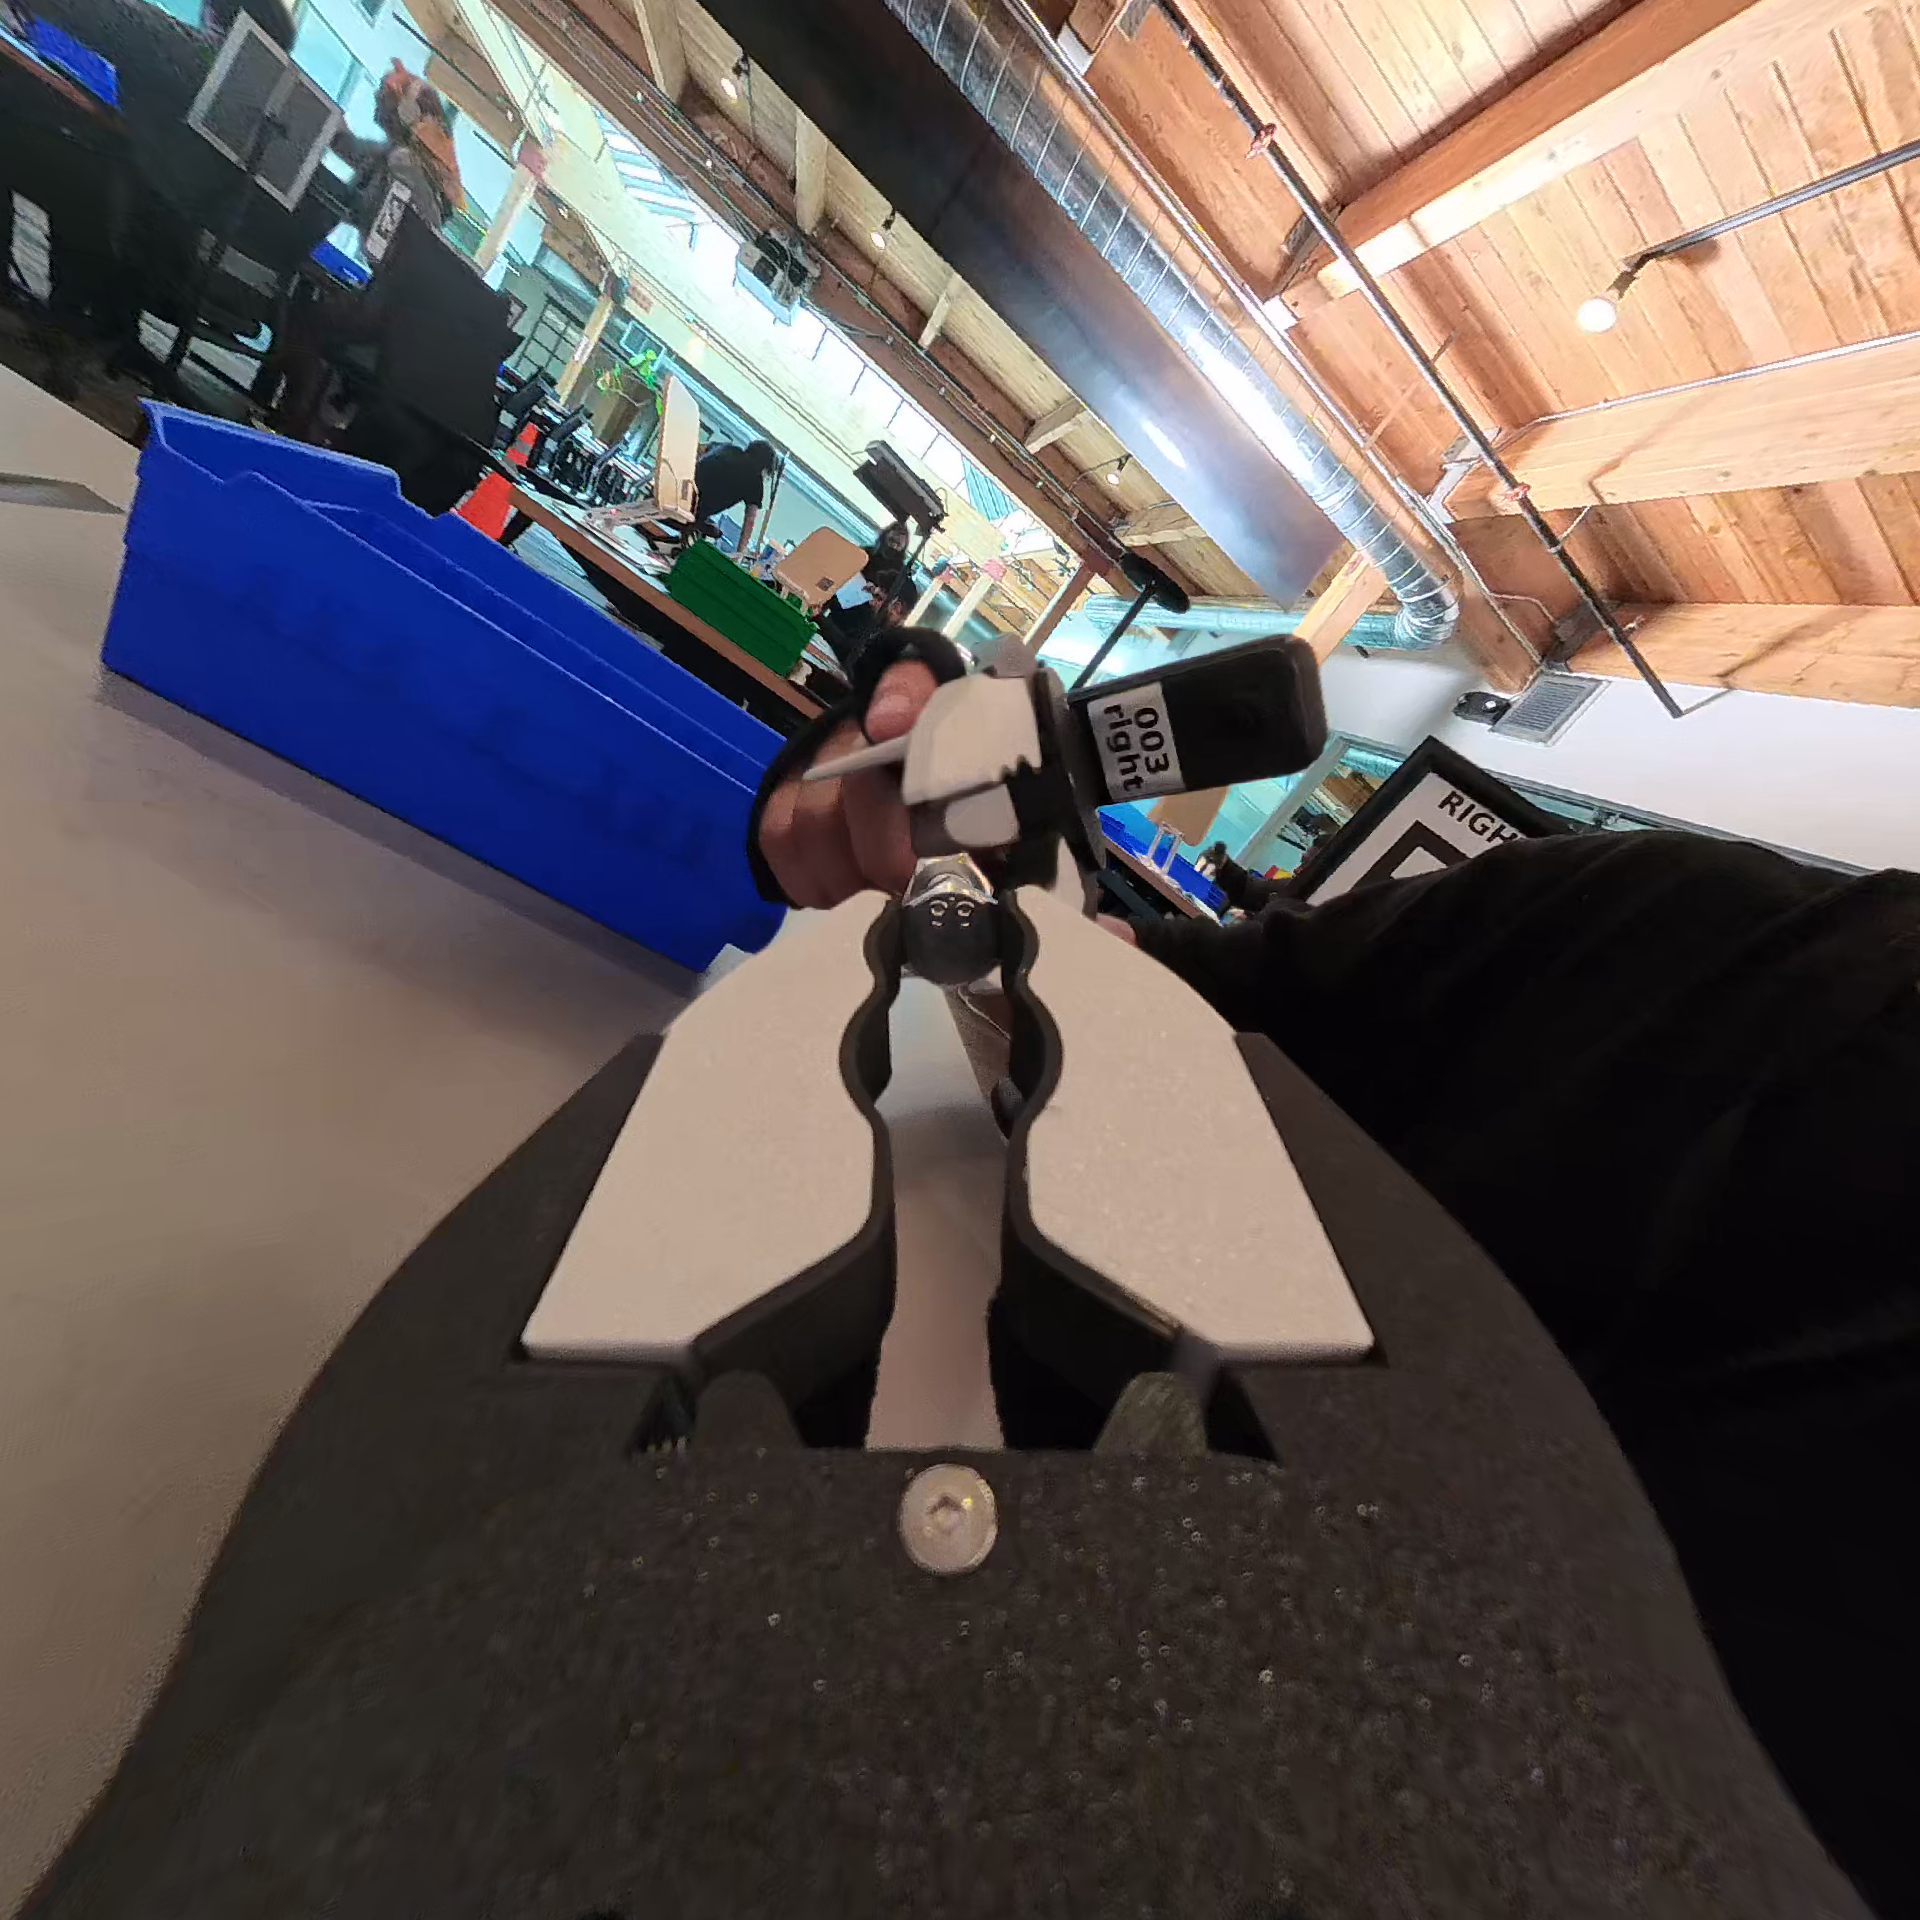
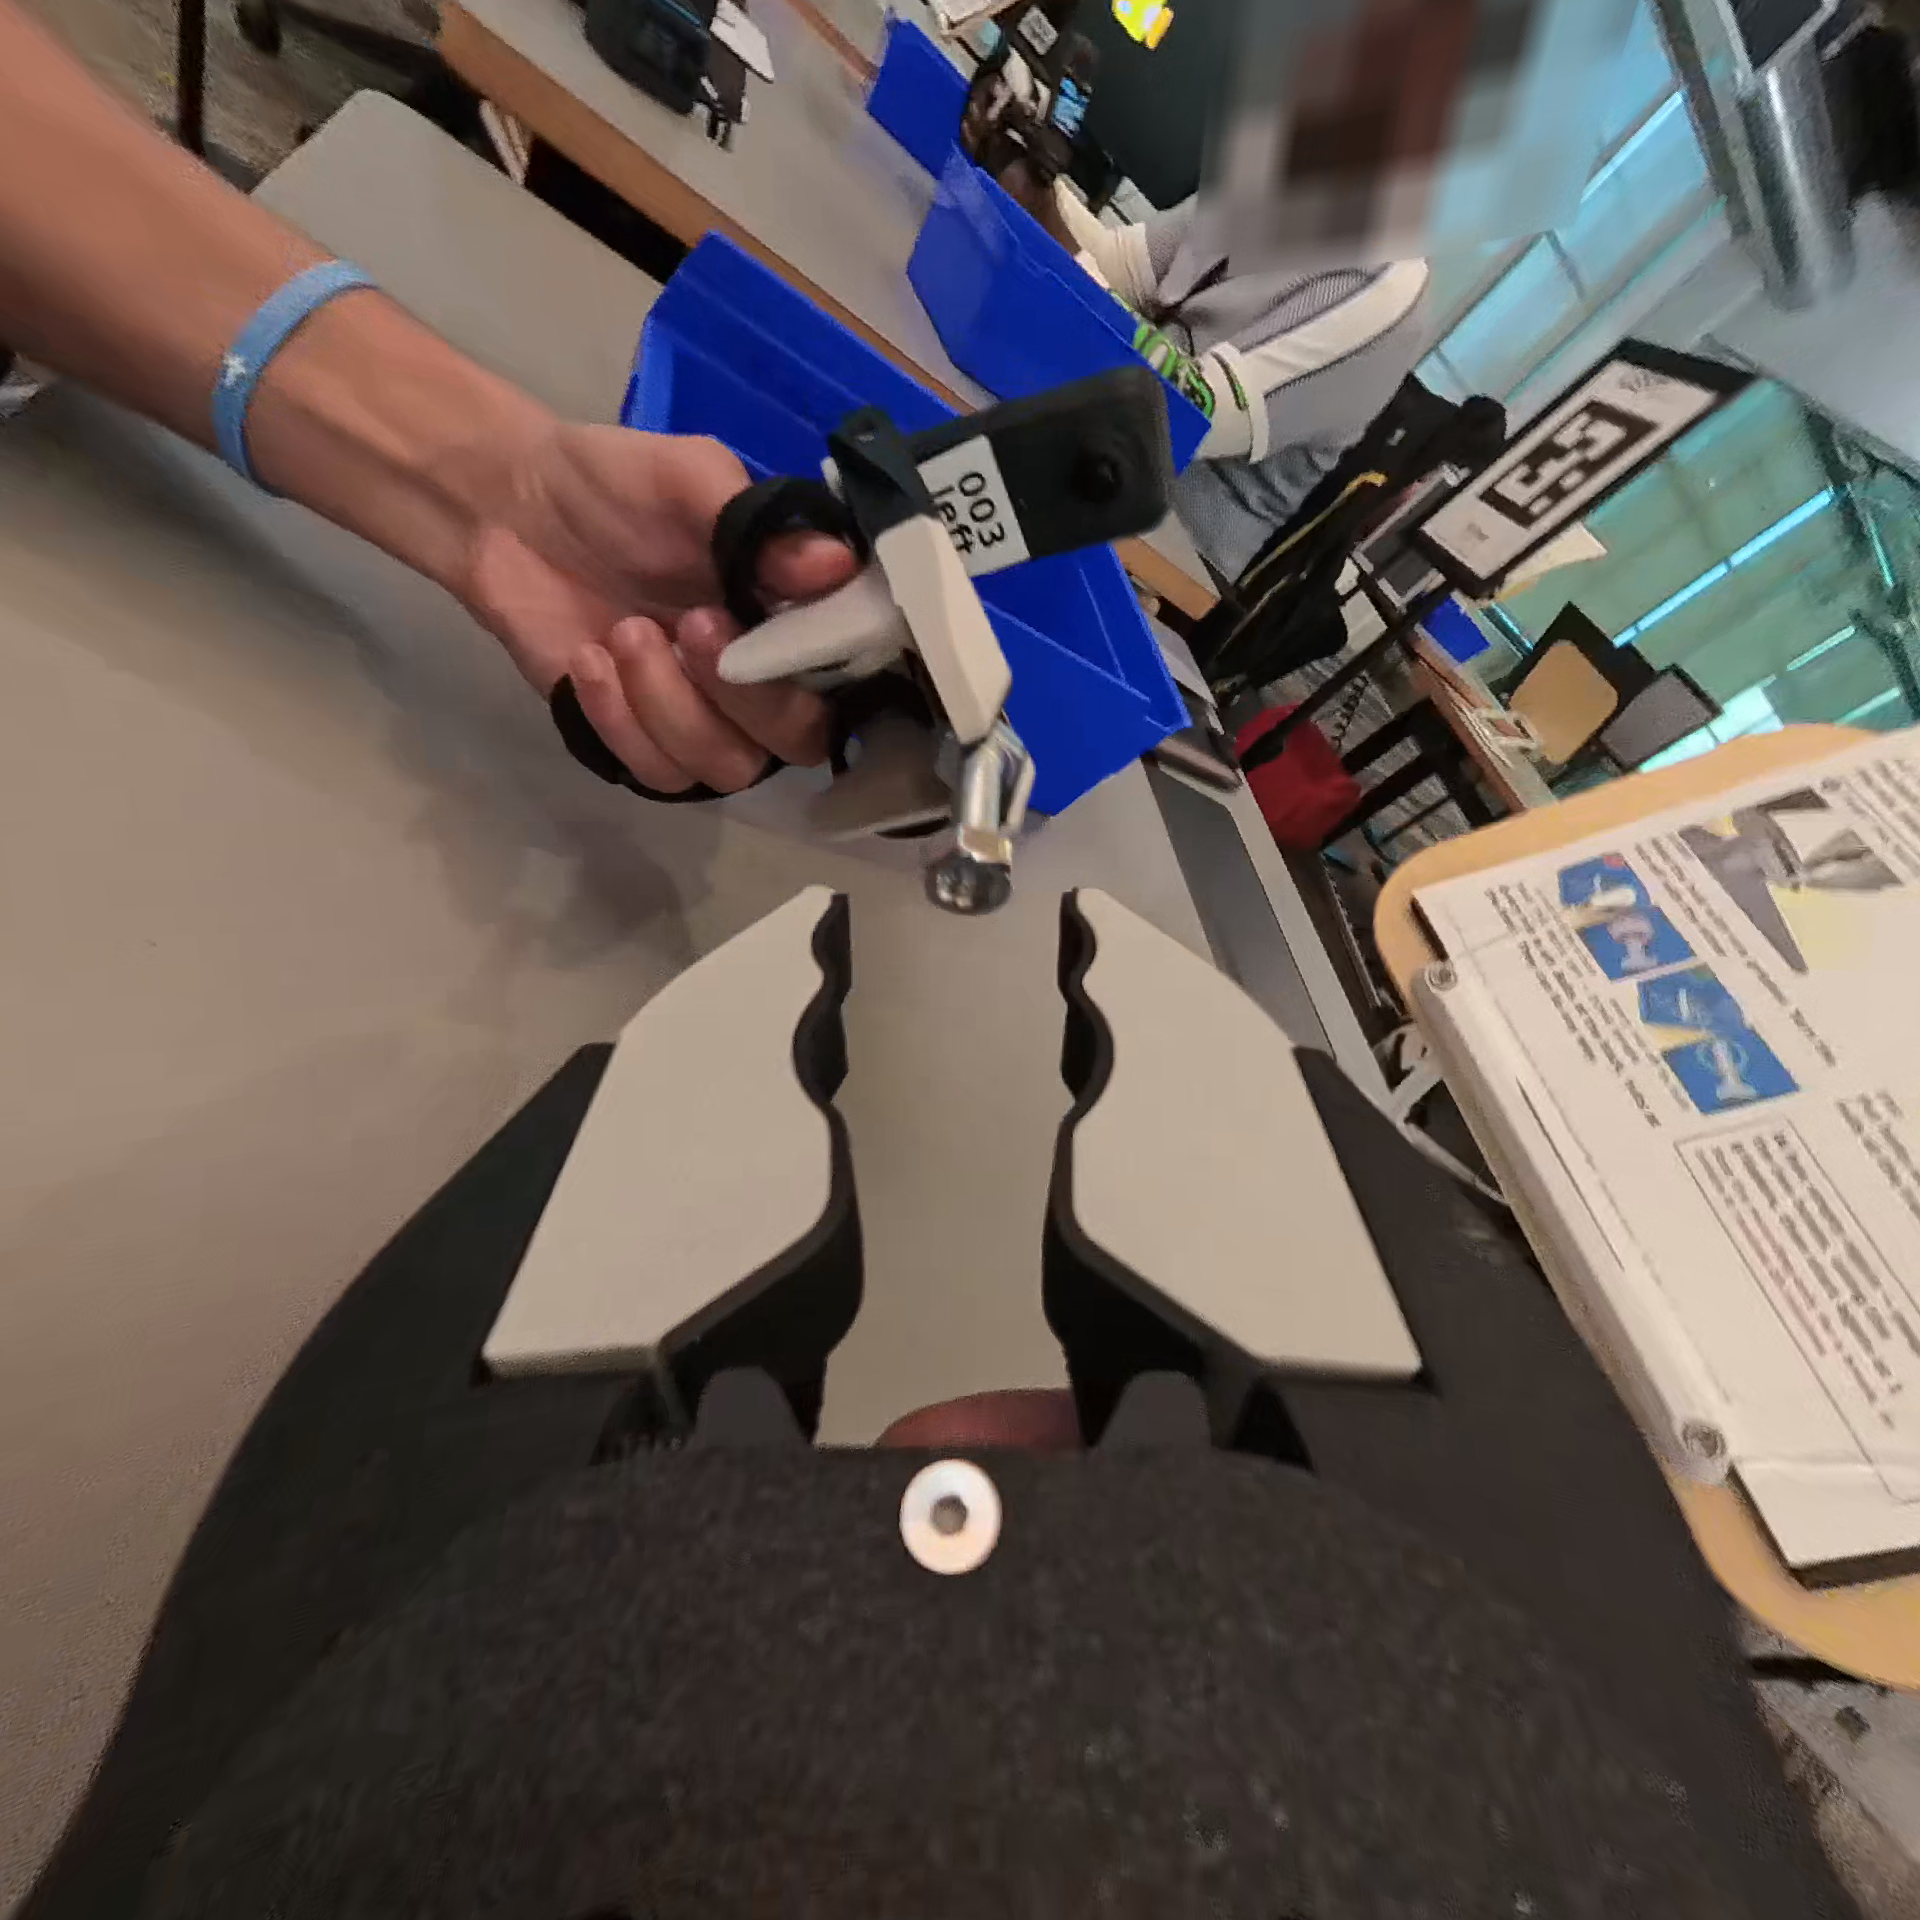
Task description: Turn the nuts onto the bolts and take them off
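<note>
Mid-task, stage unclear: bolt (image 2: 982,831) clamped in left gripper (image 1: 951,940) above grey table (image 2: 312,935), nut on shank near head, right gripper (image 2: 954,935) spread wide, empty, just short of it. Left wrist view gives bolt head only; right wrist view adds shank, blue bin (image 2: 790,353), instruction sheet (image 2: 1714,1091).

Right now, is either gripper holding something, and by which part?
The left gripper grips the bolt by its head end, between the fingertips. The right gripper is open and holds nothing.

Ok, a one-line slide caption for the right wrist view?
Open right gripper faces a silver metal bolt clamped in the hand-held left gripper, blue plastic bin behind.
</note>
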`<state>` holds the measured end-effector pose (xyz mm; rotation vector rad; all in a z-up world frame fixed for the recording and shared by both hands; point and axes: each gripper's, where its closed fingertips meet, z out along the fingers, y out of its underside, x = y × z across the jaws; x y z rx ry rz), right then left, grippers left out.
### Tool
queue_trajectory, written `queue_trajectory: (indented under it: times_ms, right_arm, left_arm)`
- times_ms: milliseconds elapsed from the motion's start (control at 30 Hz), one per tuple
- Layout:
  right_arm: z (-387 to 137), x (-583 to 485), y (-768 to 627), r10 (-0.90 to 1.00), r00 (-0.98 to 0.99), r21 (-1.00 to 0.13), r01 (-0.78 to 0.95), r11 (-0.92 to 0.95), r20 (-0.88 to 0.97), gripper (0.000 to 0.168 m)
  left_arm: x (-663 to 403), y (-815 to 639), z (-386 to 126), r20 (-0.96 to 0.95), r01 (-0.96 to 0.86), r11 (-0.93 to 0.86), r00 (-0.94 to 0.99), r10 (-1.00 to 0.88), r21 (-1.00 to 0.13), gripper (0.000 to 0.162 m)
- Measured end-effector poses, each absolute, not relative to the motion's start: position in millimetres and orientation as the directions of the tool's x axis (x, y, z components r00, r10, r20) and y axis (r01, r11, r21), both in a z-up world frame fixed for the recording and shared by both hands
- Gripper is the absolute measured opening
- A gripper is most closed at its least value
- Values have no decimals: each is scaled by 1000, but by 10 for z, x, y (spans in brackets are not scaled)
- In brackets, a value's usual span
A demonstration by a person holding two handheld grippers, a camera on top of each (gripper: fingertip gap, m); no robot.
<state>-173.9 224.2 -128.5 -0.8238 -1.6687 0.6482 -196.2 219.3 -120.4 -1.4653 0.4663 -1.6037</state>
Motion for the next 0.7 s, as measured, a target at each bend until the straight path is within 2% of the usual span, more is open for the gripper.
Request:
queue_trajectory:
  times_ms: [133,200,233,333,400,433,500,567,633,667,700]
  right_arm:
    - [-1297,-1800,2208,788,-161,-765,191,615,594,33]
    - [-1316,-1816,2218,809,-163,-783,203,588,565,18]
    - [-1306,-1823,2223,836,-160,-811,203,549,525,18]
    - [-1274,-1829,2206,954,-196,-940,211,266,226,18]
    - [-1255,-1846,2204,963,-222,-968,234,-96,-149,18]
    - [-1244,-1855,2196,898,-239,-916,258,-308,-369,18]
    - [-1212,-1868,2199,650,-259,-699,290,-653,-714,17]
    - [-1219,-1872,2215,449,-259,-513,297,-805,-855,18]
    - [-1214,-1871,2200,445,-263,-508,269,-818,-856,18]
    - [-1206,-1865,2189,502,-268,-563,248,-789,-822,21]
    - [-1210,-1860,2188,575,-263,-629,229,-743,-775,34]
  left_arm:
    - [-1910,2176,-1218,601,341,-545,79,-796,-766,17]
    - [-1886,2166,-1222,601,337,-547,75,-796,-767,17]
    - [-1892,2169,-1215,600,343,-544,76,-797,-766,17]
    - [-1900,2160,-1195,578,338,-519,96,-811,-785,17]
    - [-1916,2171,-1176,552,338,-485,136,-823,-807,17]
    - [-1925,2173,-1170,540,333,-472,151,-828,-816,17]
    - [-1939,2181,-1155,517,331,-442,185,-836,-834,17]
    - [-1943,2205,-1164,501,320,-423,223,-836,-848,17]
    - [-1944,2199,-1157,503,322,-425,218,-837,-846,17]
    - [-1947,2199,-1153,506,327,-427,215,-835,-843,17]
    - [-1954,2202,-1153,510,331,-430,214,-833,-840,17]
